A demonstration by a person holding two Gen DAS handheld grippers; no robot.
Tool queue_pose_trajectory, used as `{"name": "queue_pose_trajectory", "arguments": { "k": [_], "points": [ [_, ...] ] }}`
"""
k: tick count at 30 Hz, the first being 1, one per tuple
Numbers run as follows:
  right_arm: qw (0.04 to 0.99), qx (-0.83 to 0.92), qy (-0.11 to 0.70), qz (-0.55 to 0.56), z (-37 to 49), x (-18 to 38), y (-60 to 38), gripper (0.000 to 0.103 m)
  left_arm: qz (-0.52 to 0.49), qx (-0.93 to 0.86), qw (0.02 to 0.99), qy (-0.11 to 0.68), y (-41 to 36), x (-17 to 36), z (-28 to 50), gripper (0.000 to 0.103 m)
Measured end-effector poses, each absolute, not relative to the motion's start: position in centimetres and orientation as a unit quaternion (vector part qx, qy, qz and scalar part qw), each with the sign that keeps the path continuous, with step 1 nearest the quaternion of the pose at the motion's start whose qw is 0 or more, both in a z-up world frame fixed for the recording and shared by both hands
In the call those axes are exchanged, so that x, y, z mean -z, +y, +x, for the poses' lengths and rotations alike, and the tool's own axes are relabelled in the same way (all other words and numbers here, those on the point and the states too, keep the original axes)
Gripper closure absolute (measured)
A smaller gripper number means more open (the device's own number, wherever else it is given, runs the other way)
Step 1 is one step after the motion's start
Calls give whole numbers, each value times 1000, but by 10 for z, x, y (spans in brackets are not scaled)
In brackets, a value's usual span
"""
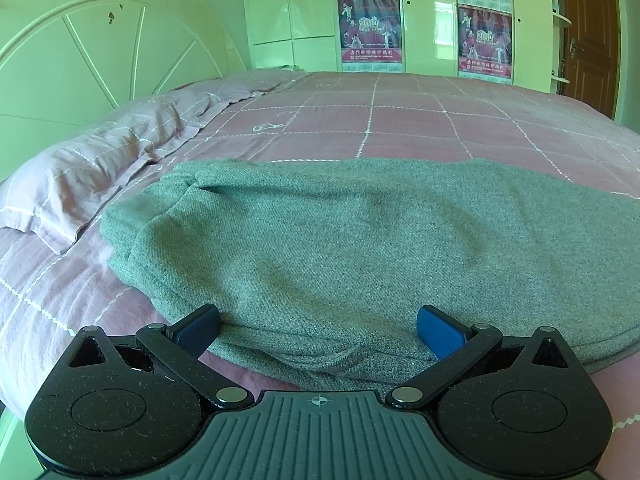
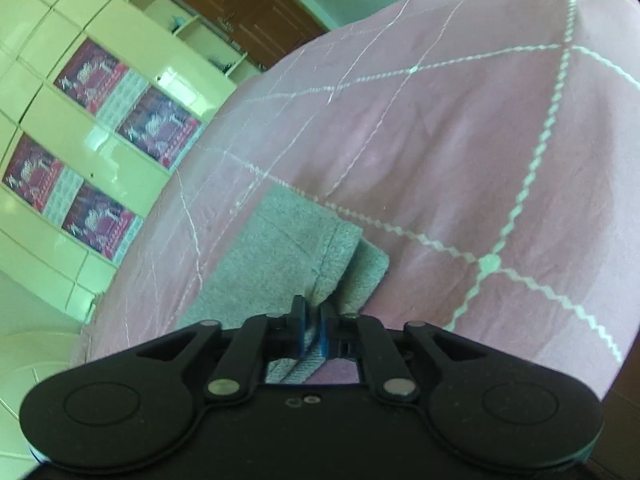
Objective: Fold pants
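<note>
1. Grey knit pants (image 1: 340, 248) lie on the bed, spread across the pink checked bedspread (image 1: 420, 120). Fabric bunched and layered along the near edge; a rounded fold at the left end, close to the pillow.
2. In the right wrist view the pants (image 2: 276, 248) show as a narrower strip with a hemmed end lying over a second layer; which part of the garment this is, cannot tell.
3. Left gripper (image 1: 318, 326): jaws wide apart, blue pads either side of the near edge of the pants, holding nothing. Left pad touches or sits just beside the cloth; contact not clear.
4. Right gripper (image 2: 312, 328): jaws drawn together, clamped on a fold of the grey fabric, which runs between the blue pads and out beneath them.
5. Pillow (image 1: 80, 176), pale pink with white stitching, just left of the pants.
6. Cream headboard (image 1: 92, 40) behind the pillow.
7. Far wall: cream wardrobe (image 1: 300, 12) with red posters (image 1: 370, 28) on its doors; brown door (image 1: 588, 32) at right.
</note>
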State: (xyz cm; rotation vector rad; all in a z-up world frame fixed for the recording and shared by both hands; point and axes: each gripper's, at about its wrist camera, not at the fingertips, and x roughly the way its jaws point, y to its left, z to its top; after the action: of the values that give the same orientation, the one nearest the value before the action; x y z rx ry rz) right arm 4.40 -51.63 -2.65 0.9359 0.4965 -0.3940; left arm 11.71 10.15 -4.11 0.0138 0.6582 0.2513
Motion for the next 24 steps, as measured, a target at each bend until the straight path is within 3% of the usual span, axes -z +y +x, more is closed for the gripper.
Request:
{"name": "queue_pose_trajectory", "arguments": {
  "k": [3, 11, 16, 17, 19, 24],
  "points": [
    [829, 198, 222, 474, 31, 30, -522, 87, 8, -125, 938, 323, 101, 42, 118, 0],
    [816, 212, 201, 499, 40, 29, -527, 87, 6, -123, 938, 323, 103, 41, 117, 0],
    [806, 200, 227, 508, 59, 36, -528, 87, 5, -123, 938, 323, 103, 41, 117, 0],
    [805, 198, 231, 510, 62, 39, -530, 87, 5, -122, 938, 323, 103, 41, 117, 0],
    [808, 199, 228, 506, 65, 38, -532, 103, 5, -123, 938, 323, 103, 41, 117, 0],
    [826, 193, 198, 491, 51, 27, -523, 103, 5, -124, 938, 324, 103, 42, 118, 0]
  ]
}}
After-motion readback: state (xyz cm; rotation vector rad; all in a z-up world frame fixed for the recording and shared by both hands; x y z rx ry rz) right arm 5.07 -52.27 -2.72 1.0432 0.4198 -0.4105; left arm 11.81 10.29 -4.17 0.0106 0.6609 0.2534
